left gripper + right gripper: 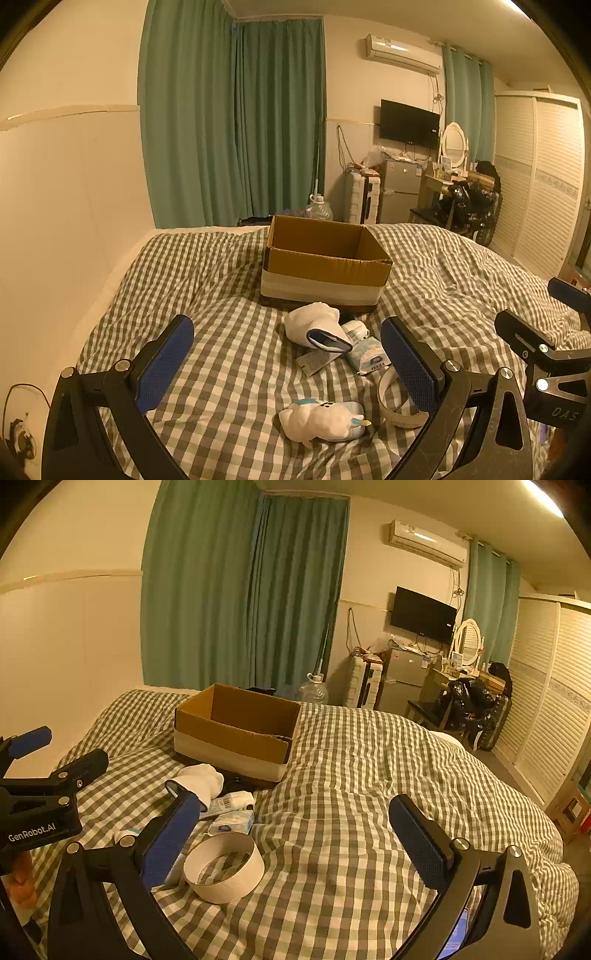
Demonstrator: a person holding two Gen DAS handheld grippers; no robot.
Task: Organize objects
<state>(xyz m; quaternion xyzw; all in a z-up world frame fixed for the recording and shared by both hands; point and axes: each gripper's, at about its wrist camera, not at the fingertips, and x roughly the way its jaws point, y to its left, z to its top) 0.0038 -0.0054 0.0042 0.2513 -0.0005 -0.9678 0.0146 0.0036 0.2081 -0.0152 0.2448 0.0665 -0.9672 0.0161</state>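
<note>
Both grippers, left gripper and right gripper, hover spread and empty above the green-checked quilt; the open brown cardboard box sits far, the white tape ring near.

The left gripper is spread wide, blue pads facing inward — nothing between them. The right gripper gapes the same way, level beside it — also holding nothing.
</note>
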